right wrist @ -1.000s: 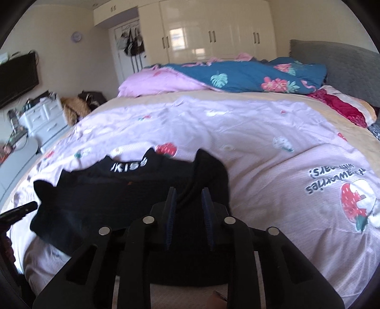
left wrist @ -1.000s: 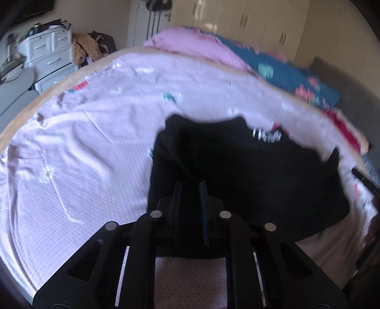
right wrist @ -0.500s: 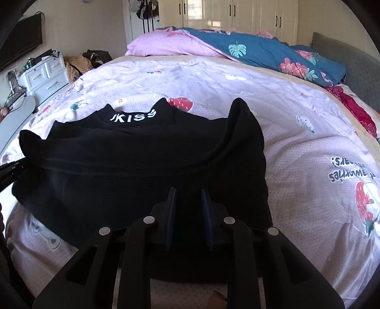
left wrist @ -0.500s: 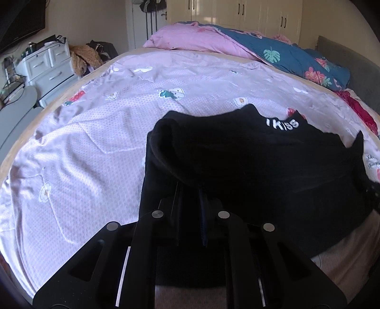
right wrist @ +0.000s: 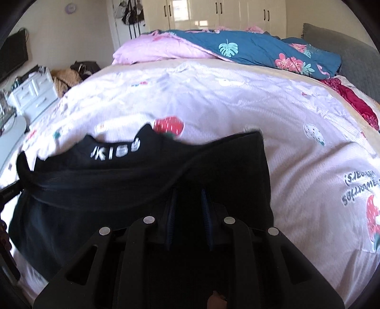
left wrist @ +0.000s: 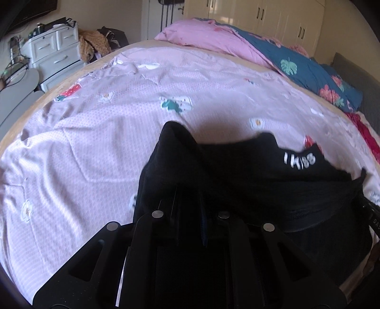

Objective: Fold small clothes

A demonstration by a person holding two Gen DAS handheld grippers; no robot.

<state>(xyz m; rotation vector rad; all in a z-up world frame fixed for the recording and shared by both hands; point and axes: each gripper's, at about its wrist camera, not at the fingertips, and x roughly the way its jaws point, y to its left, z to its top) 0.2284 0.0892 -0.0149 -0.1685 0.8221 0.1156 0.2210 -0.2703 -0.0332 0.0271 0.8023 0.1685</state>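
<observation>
Drawers [left wrist: 54, 51]: white unit, far left of left wrist view, beside bed edge; clutter on top.
Brown heap [left wrist: 91, 46]: just right of drawers, on floor near wall.
Sheet [left wrist: 83, 147]: pale pink, printed with strawberries and flowers, creased, spread over bed; supports garment.
Left gripper [left wrist: 190, 214]: low centre of left wrist view; fingers close together with black cloth between and draped over them; narrow gap only; grip on cloth appears closed, tips partly hidden by fabric.
Garment [left wrist: 249, 180]: small black piece with white lettering on waistband, near edge of bed; left side raised into a peak above left gripper; middle stretched in a band between both grippers; lower part lying on sheet.
Lettering [right wrist: 116, 149]: white, on upper band of garment, blurred, left of centre in right wrist view.
Right gripper [right wrist: 189, 214]: low centre of right wrist view; blue-padded fingers parallel with a modest gap; black cloth fills gap and runs up over tips; pinching right side of garment.
Quilt [right wrist: 261, 52]: blue with leaf and flower print, piled at far side of bed, next to pink bedding.
Wardrobe [right wrist: 225, 14]: cream doors, dark handles, back wall.
Headboard [right wrist: 351, 52]: grey, far right.
</observation>
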